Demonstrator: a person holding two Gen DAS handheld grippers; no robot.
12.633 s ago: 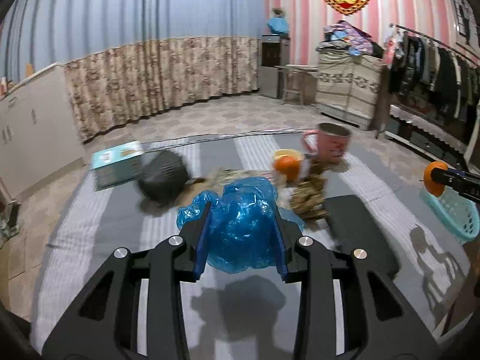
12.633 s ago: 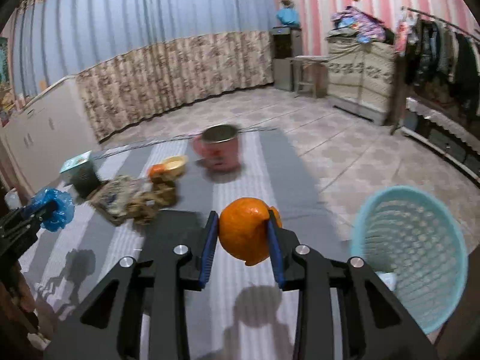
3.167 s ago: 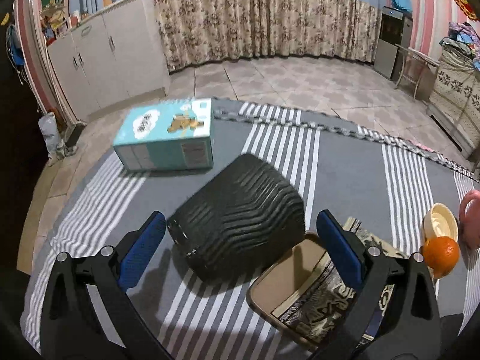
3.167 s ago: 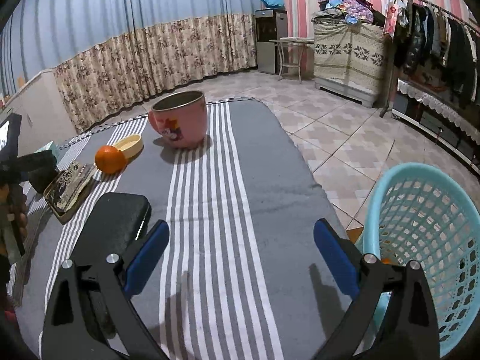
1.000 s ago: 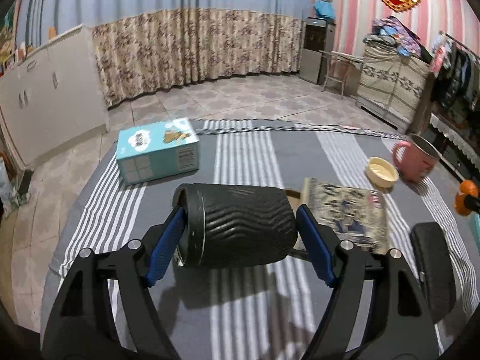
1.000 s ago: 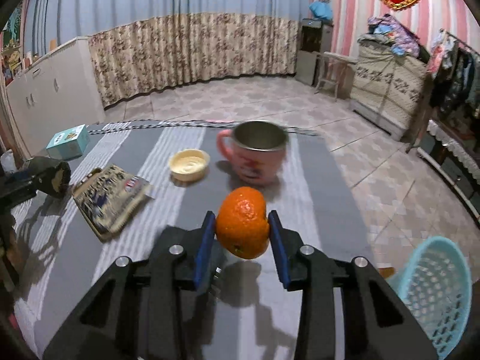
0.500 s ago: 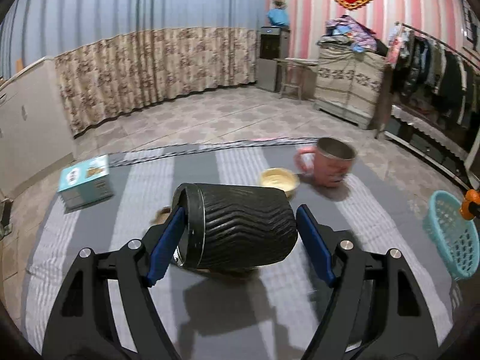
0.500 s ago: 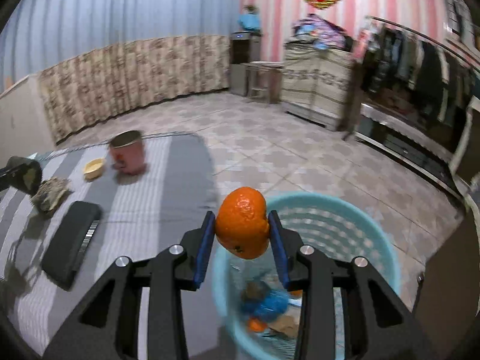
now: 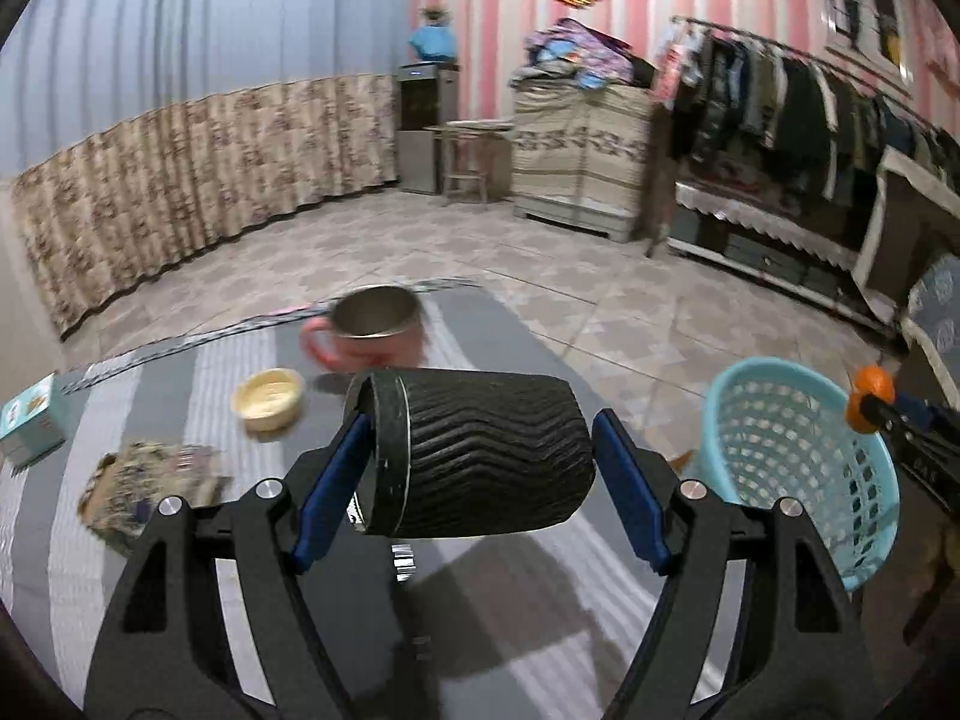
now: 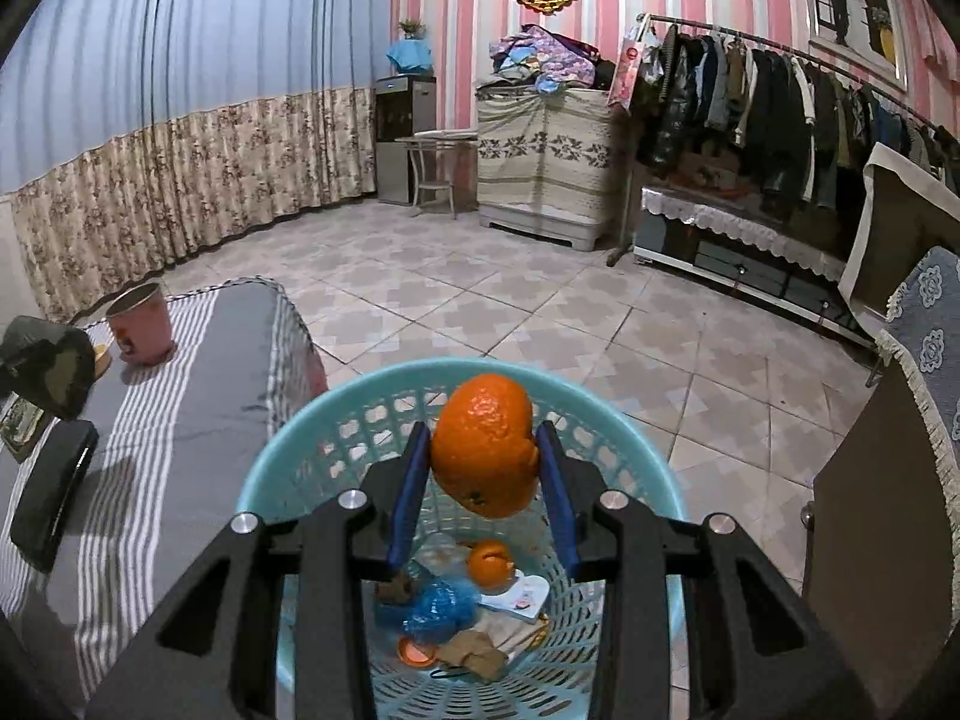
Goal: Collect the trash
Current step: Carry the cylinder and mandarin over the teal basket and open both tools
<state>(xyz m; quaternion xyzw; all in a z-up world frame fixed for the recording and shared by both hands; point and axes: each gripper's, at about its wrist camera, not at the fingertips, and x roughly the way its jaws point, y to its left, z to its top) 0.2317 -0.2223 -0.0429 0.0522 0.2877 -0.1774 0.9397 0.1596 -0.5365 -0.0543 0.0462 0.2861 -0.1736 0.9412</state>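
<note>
My right gripper (image 10: 483, 456) is shut on an orange (image 10: 485, 444) and hangs over the turquoise basket (image 10: 300, 438), which holds a blue bag (image 10: 438, 603), another orange piece (image 10: 489, 564) and scraps. My left gripper (image 9: 477, 462) is shut on a black ribbed cup (image 9: 474, 450) lying sideways between the blue pads, above the striped table (image 9: 198, 372). In the left wrist view the basket (image 9: 798, 438) stands off the table's right end, with the right gripper (image 9: 864, 402) and its orange (image 9: 871, 387) over its far rim.
On the table lie a pink mug (image 9: 366, 330), a small yellow dish (image 9: 268, 399), a patterned box (image 9: 150, 480), a teal carton (image 9: 27, 420) and a black case (image 10: 51, 492). Tiled floor surrounds the basket. A dark cabinet (image 10: 870, 540) stands right of it.
The left gripper has carried the cup rightward along the table, bringing the basket closer. The right gripper with the orange has moved from the table's end to above the basket's middle.
</note>
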